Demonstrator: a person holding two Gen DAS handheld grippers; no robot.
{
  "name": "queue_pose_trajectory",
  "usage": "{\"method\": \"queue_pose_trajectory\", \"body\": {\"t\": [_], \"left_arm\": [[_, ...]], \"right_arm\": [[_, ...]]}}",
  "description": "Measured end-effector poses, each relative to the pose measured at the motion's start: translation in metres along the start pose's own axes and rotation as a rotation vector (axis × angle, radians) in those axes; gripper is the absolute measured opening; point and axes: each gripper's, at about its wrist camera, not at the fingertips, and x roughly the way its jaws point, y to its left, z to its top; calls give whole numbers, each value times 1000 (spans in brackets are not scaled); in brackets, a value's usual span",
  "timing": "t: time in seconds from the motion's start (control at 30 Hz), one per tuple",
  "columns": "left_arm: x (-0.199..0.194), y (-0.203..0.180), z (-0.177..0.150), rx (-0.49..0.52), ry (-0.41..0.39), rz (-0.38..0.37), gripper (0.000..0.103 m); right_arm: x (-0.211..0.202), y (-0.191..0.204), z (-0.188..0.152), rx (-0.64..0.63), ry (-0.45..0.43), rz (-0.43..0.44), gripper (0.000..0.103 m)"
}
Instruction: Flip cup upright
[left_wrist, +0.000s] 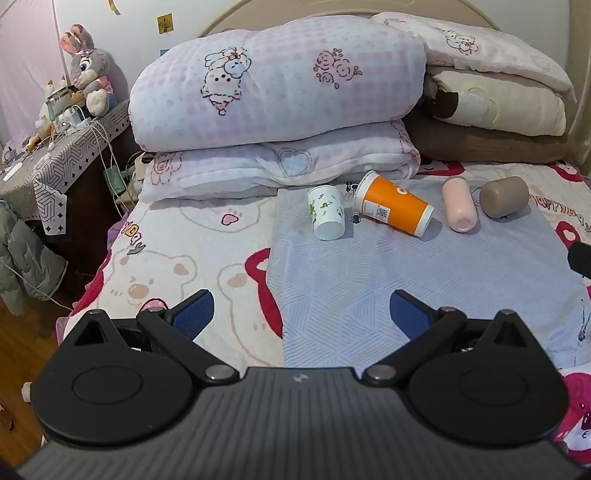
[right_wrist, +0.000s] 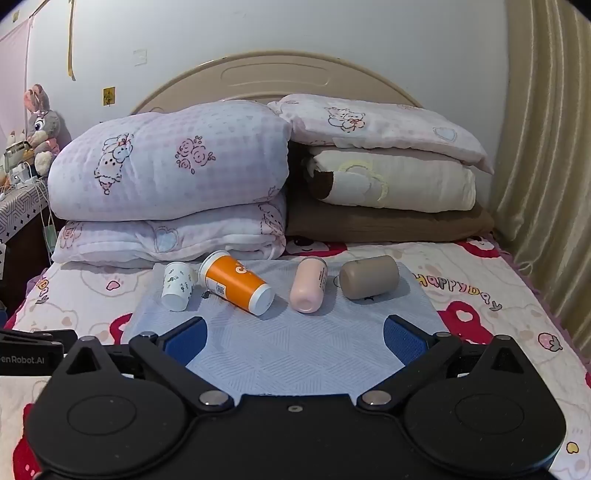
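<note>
Cups lie tipped in a row on the pale blue cloth (right_wrist: 295, 350) spread over the bed: a small white cup (right_wrist: 178, 285), an orange cup (right_wrist: 236, 282), a pink cup (right_wrist: 308, 284) and a brown cup (right_wrist: 369, 277); none is upright. Three lie with long axes running roughly toward the cameras, bases nearer; the brown one lies more crosswise, though its mouth is hard to make out. Both tools hang empty with jaws spread wide, well short of the row; the right gripper (right_wrist: 295, 338) faces the pink and orange cups; the left gripper (left_wrist: 301, 314) sits nearer the white cup (left_wrist: 325, 213); the pillows (right_wrist: 170, 177) rise just behind.
</note>
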Motion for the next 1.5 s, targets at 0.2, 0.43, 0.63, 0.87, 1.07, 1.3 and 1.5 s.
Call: {"method": "queue_pose_trajectory", "body": {"t": [0.2, 0.43, 0.63, 0.87, 1.07, 1.3, 1.5], "left_arm": [[0, 0, 1, 9, -6, -14, 103], [-2, 0, -1, 22, -28, -12, 103], [-3, -1, 0, 25, -28, -11, 103], [0, 6, -1, 24, -26, -4, 103], [0, 12, -3, 7, -28, -4, 103], [0, 12, -4, 9, -26, 1, 103], [1, 13, -4, 9, -24, 2, 103]], "right_arm": [[0, -1, 0, 6, -6, -5, 103], [0, -1, 2, 6, -4, 0, 103], [1, -1, -1, 7, -4, -4, 103], [2, -2, 0, 11, -4, -4, 103], [3, -4, 0, 16, 1, 0, 103], [3, -3, 0, 19, 4, 1, 103], [4, -3, 0, 20, 5, 2, 103]]}}
